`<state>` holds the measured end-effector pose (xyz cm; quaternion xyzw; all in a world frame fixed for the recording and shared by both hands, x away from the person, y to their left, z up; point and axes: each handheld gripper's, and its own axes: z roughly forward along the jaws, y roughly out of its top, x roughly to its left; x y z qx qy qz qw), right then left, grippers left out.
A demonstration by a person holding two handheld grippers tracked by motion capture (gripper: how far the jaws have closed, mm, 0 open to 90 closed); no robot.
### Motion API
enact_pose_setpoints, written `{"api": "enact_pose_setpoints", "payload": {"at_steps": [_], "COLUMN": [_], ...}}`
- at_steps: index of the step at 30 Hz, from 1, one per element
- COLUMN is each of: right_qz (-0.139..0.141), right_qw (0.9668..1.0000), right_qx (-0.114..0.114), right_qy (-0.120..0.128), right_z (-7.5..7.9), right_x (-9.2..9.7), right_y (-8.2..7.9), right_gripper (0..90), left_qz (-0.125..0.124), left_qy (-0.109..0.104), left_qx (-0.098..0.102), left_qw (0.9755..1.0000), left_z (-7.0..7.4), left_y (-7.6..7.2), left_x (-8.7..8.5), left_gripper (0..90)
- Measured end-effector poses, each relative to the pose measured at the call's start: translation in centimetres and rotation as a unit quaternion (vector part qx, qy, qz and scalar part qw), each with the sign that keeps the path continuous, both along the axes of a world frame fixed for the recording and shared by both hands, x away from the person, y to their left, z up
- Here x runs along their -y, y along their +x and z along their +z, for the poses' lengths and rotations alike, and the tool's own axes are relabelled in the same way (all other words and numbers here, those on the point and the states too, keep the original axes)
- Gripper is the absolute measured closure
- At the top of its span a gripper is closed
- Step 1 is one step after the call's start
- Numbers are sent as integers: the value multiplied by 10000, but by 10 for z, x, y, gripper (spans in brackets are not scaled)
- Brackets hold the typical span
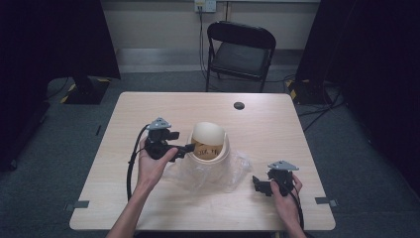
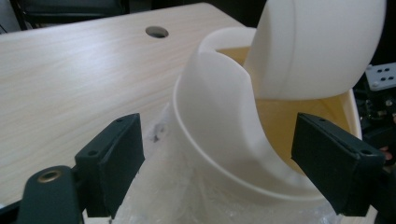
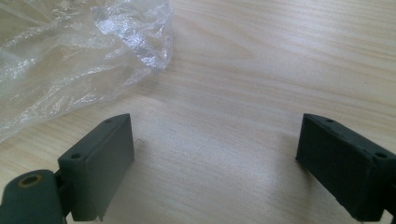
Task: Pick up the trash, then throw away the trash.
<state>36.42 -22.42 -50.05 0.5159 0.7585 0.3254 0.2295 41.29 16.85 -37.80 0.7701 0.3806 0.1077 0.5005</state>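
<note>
Inspecting cream foam roll (image 1: 210,142), standing mid-desk (image 1: 148,109) on clear plastic bag (image 1: 233,171). We judged it light, soft, crushable; grip gently on rim wall. Left gripper (image 1: 190,147) jaws spread around rim, not pressing. Right gripper (image 1: 256,183) open, empty.

Writing inside the tub (image 1: 210,148) illegible

Lighting even, overhead — table top (image 1: 148,114) well lit in the high view, the surround falls off to near black at both sides. Soft shadows only. Mild glare on the plastic film (image 3: 60,56) in the right gripper view. Both gripper views soft — near jaws slightly blurred, wood grain farther off reasonably sharp. High view low in detail, slightly grainy.
</note>
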Motion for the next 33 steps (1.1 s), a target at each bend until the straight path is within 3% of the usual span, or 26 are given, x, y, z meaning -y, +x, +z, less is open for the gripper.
{"api": "enact_pose_setpoints", "payload": {"at_steps": [2, 4, 9, 13, 21, 24, 26, 31, 33], "right_qz": [-3, -1, -3, -1, -1, -3, -2, -1, 0], "right_qw": [10000, 10000, 10000, 10000, 10000, 10000, 10000, 10000, 10000], "right_qx": [-3, 0, -3, 0, 0, -4, -3, 0, 0], "right_qy": [0, 0, -1, -2, 0, 0, 0, 0, -2], "right_z": [0, 0, 0, 0, 0, 0, 0, 0, 0], "right_x": [0, 0, 0, 0, 0, 0, 0, 0, 0], "right_y": [0, 0, 0, 0, 0, 0, 0, 0, 0], "right_gripper": [102, 102, 101, 101, 101, 101, 101, 101, 101], "left_qz": [153, 263, 529, 651, 829, 861, 905, 951, 1044], "left_qy": [1, -11, -16, 217, 457, 668, 648, 873, 807], "left_qx": [178, 233, -15, -82, -251, -311, -391, -474, -545], "left_qw": [9997, 9994, 9986, 9976, 9952, 9936, 9930, 9905, 9898], "left_z": [2, 2, -5, -11, -22, -26, -30, -43, -48], "left_y": [-3, -3, 7, 11, 21, 30, 37, 54, 61], "left_x": [-9, -18, -42, -52, -71, -79, -83, -95, -101], "left_gripper": [183, 184, 183, 184, 184, 183, 183, 212, 219]}}
